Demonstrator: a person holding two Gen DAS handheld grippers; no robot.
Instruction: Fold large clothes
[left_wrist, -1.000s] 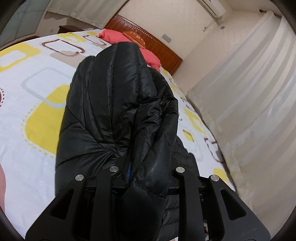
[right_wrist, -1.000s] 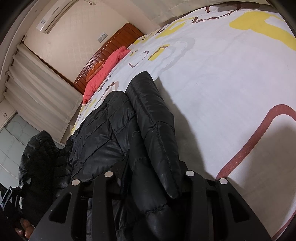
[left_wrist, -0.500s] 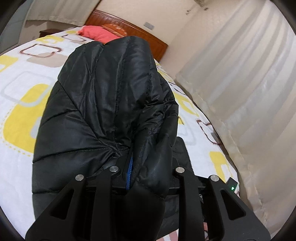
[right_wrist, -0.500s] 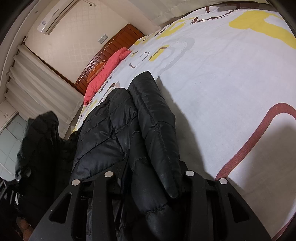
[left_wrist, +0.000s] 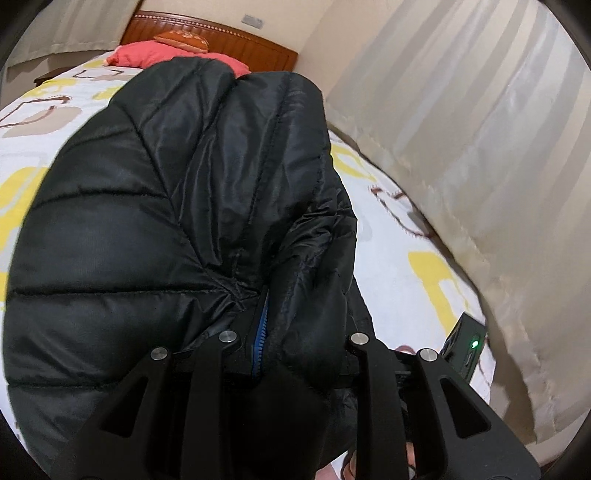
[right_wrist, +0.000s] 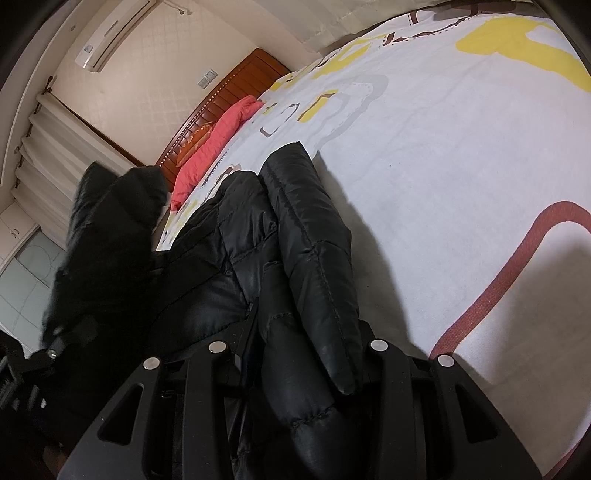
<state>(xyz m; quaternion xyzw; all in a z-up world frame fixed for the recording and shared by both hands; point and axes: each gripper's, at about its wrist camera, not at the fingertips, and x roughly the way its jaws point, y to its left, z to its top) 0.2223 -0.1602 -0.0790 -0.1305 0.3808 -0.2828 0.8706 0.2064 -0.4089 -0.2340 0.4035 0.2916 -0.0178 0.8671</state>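
Left gripper (left_wrist: 291, 350) just swung its clamped half of the jacket (left_wrist: 177, 221) over toward the right gripper (right_wrist: 295, 354), also clamped on it, so the fold's closing.

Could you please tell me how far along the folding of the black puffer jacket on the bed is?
Midway. The black puffer jacket lies partly gathered on the bedsheet. The right gripper pins one edge; the left gripper holds another part raised. Left: laying it over and flattening.
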